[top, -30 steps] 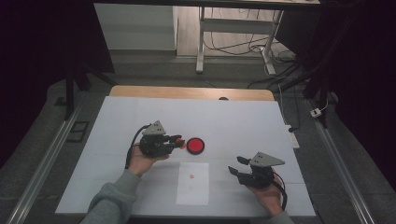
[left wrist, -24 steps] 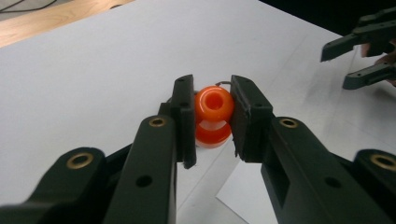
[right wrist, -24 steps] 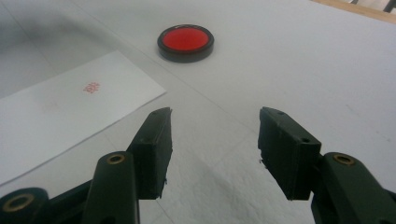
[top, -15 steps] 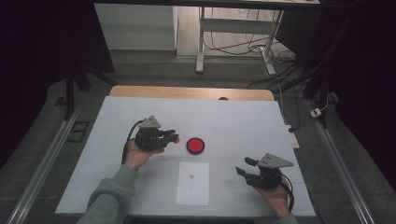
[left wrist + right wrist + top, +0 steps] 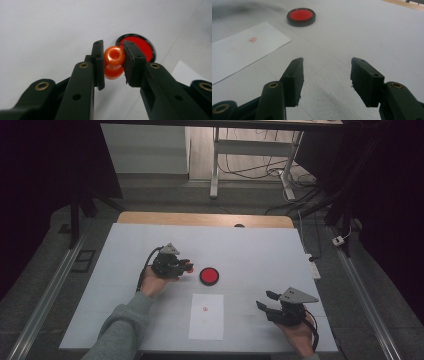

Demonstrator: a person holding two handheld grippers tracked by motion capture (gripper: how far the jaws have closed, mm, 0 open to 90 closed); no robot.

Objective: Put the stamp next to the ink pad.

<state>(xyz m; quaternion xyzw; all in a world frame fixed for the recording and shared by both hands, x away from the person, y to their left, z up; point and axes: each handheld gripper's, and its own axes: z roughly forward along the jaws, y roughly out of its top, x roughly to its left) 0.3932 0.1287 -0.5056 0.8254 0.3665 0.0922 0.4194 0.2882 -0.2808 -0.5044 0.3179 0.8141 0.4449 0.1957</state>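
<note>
My left gripper [image 5: 186, 265] is shut on an orange stamp [image 5: 114, 57] with a round knob, held between both jaws just left of the red ink pad [image 5: 209, 276]. In the left gripper view the ink pad [image 5: 142, 45] sits right behind the stamp. A white sheet of paper [image 5: 206, 316] lies near the front edge and bears a small red stamp mark [image 5: 206, 309]. My right gripper [image 5: 265, 301] is open over bare table at the front right, nothing between its jaws [image 5: 327, 62]. Its view shows the ink pad [image 5: 301, 15] and the paper [image 5: 239, 47] ahead to the left.
The white table top [image 5: 260, 250] ends in a wooden strip [image 5: 200, 219] at the far side. A white power strip [image 5: 314, 265] lies at the right edge. Metal rails [image 5: 47, 292] run along both sides of the table.
The left gripper has pulled the orange stamp slightly up and away from the ink pad. The right gripper has drifted right and toward the table's near edge, still open.
</note>
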